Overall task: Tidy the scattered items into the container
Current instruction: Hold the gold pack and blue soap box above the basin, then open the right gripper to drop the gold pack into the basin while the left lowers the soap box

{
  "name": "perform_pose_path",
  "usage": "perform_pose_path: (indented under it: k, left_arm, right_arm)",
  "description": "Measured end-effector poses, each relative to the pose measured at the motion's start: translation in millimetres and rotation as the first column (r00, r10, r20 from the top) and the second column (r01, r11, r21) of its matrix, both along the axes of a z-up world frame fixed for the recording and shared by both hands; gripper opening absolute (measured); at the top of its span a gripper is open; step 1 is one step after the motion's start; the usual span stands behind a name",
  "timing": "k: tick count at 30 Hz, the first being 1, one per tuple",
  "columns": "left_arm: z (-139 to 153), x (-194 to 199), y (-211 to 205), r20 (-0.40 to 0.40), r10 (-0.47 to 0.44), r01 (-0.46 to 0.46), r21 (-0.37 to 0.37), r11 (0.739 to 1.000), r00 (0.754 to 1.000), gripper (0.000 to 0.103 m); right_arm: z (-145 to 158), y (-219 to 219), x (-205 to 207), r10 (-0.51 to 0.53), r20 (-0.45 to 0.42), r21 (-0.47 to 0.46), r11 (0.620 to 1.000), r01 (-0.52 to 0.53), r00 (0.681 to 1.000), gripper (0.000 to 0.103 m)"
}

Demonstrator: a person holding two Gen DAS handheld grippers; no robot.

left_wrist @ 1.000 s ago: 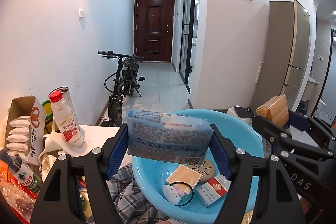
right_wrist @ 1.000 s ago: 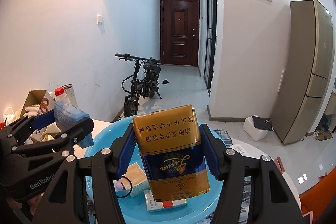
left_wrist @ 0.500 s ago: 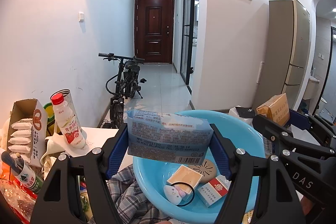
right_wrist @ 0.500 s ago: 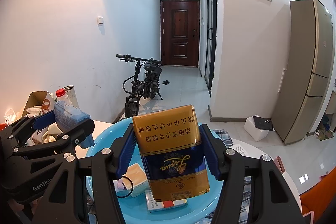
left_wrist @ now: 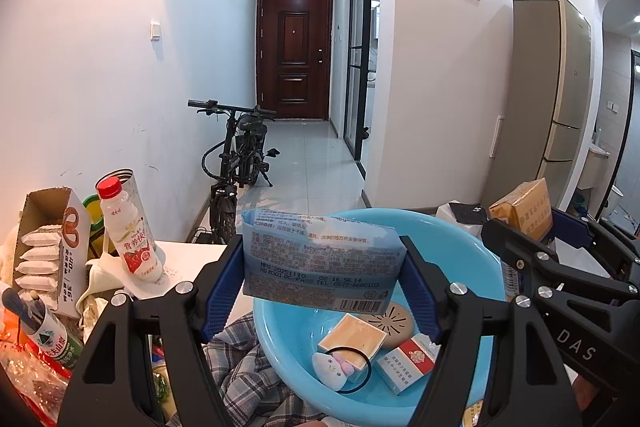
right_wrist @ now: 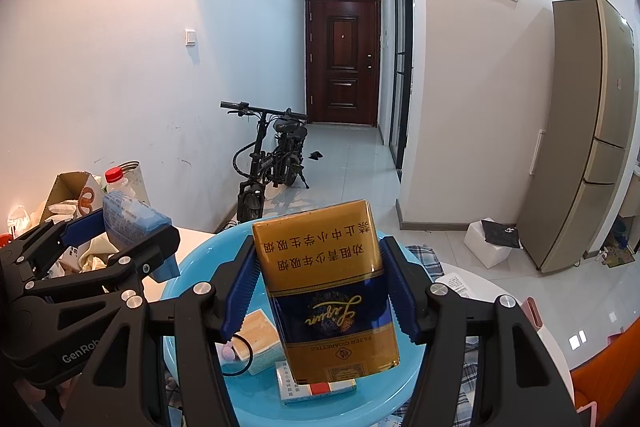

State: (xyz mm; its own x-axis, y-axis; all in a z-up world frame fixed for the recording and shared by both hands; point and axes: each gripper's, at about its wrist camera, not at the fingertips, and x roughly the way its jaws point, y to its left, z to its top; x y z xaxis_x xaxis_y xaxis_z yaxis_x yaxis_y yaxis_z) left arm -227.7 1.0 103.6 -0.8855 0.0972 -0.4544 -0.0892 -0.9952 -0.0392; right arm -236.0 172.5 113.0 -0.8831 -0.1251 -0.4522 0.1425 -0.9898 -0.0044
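Blue ribbed pads of the left gripper point(left_wrist: 322, 281) press on both short ends of a pale blue wipes packet point(left_wrist: 320, 259), holding it flat-on above the near rim of the light blue basin point(left_wrist: 460, 247). Against the frames from a second ago almost nothing differs: both grippers hang where they were, the grips are unchanged, and the packet and the box sit at the same tilt; only a slight shift of the background shows in the left view.

The packet is soft and slightly crumpled, printed with rows of small text and a barcode at its lower right corner.

The right gripper point(right_wrist: 318, 293) is closed on a gold and dark blue cigarette box point(right_wrist: 326, 287), held upright but upside down, its printing inverted, over the basin's middle. In the left view this box shows at the right edge, above the basin's far side.

Inside the basin lie a tan square box point(left_wrist: 352, 337) with a black hair tie point(left_wrist: 348, 371) looped across it, a small white plush charm point(left_wrist: 330, 367), a red and white cigarette pack point(left_wrist: 408, 361) and a beige round disc point(left_wrist: 390, 321).

The basin rests on a plaid cloth point(left_wrist: 240, 367). A red-capped milk drink bottle point(left_wrist: 130, 233) stands on the white table point(left_wrist: 188, 259) to the left, well apart from the basin.
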Motion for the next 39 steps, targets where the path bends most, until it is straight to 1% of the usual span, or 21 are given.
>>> perform_pose_path:
  k: [16,18,19,20,21,22,24,26,28,32,39]
  left_arm:
    - [-0.6,0.5,-0.3,-0.001,0.003,-0.003,-0.001,1.0,1.0,0.072]
    - [-0.4,0.8,-1.2,-0.002,0.005,-0.005,0.002,1.0,1.0,0.072]
    - [-0.1,0.9,-2.8,-0.004,0.016,-0.016,0.0,1.0,1.0,0.072]
    - [0.1,0.5,-4.7,-0.006,0.024,-0.024,0.0,1.0,1.0,0.072]
    - [0.3,0.4,-6.7,-0.005,0.021,-0.021,0.006,1.0,1.0,0.072]
    - [0.6,0.3,-8.0,-0.001,0.008,-0.008,0.019,1.0,1.0,0.072]
    - [0.6,0.1,-8.0,0.005,-0.011,0.011,0.038,0.999,1.0,0.072]
    - [0.8,1.7,-4.7,-0.002,-0.003,0.003,0.017,1.0,1.0,0.072]
    - [1.2,3.3,-2.8,-0.011,0.008,-0.008,-0.001,1.0,1.0,0.072]
    - [2.4,3.8,-4.9,-0.005,-0.007,0.008,0.024,1.0,1.0,0.072]
    - [3.8,4.2,-5.5,-0.005,-0.005,0.005,0.025,1.0,1.0,0.072]
  right_arm:
    - [-2.0,1.9,0.6,-0.001,0.002,0.005,1.0,0.001,1.0,0.062]
    - [-2.2,3.2,0.5,-0.004,0.002,0.001,1.0,0.004,1.0,0.064]
    - [-2.7,4.7,0.0,-0.011,0.003,-0.004,1.0,0.011,1.0,0.071]
    - [-3.5,6.4,-1.1,-0.023,0.006,-0.005,1.0,0.023,1.0,0.087]
    - [-4.0,9.9,-2.2,-0.043,0.008,-0.003,0.999,0.043,0.999,0.097]
    - [-4.0,12.5,-2.2,-0.053,0.004,-0.004,0.999,0.053,0.999,0.103]
    - [-3.5,16.3,-1.9,-0.052,0.005,-0.015,0.999,0.052,0.999,0.103]
    - [-3.5,15.7,-1.2,-0.056,0.003,-0.01,0.998,0.056,0.998,0.103]
    - [-3.3,13.7,-0.1,-0.072,-0.002,0.014,0.997,0.072,0.997,0.103]
    - [-1.6,13.5,0.9,-0.076,-0.004,0.014,0.997,0.076,0.997,0.103]
    - [-0.4,13.1,1.0,-0.077,-0.005,0.015,0.997,0.077,0.997,0.103]
